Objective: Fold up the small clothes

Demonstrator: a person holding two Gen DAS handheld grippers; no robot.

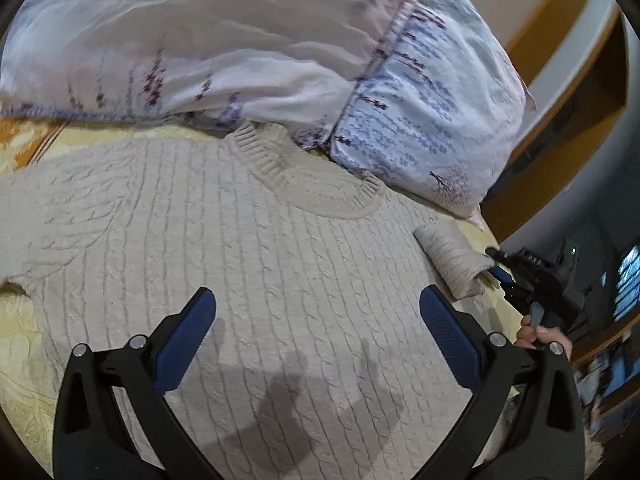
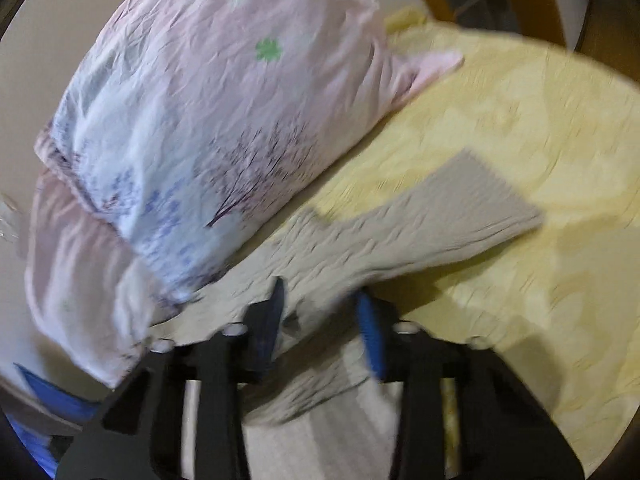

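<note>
A beige cable-knit sweater (image 1: 240, 264) lies flat, front up, on a yellow bedspread (image 1: 24, 344), collar toward the pillows. My left gripper (image 1: 318, 306) hovers open and empty over the sweater's chest. My right gripper (image 2: 320, 300) is shut on the sweater's right sleeve (image 2: 400, 228), with knit bunched between its blue pads; the sleeve runs away over the yellow bedspread (image 2: 520, 120). In the left wrist view the right gripper (image 1: 500, 264) sits at the sweater's right edge, holding the rolled sleeve (image 1: 452, 260).
Two pink-and-blue floral pillows (image 1: 280, 48) lie stacked just beyond the collar, also in the right wrist view (image 2: 192, 140). A wooden headboard (image 1: 560, 40) curves behind. The bed edge and dark room clutter are at far right (image 1: 600, 300).
</note>
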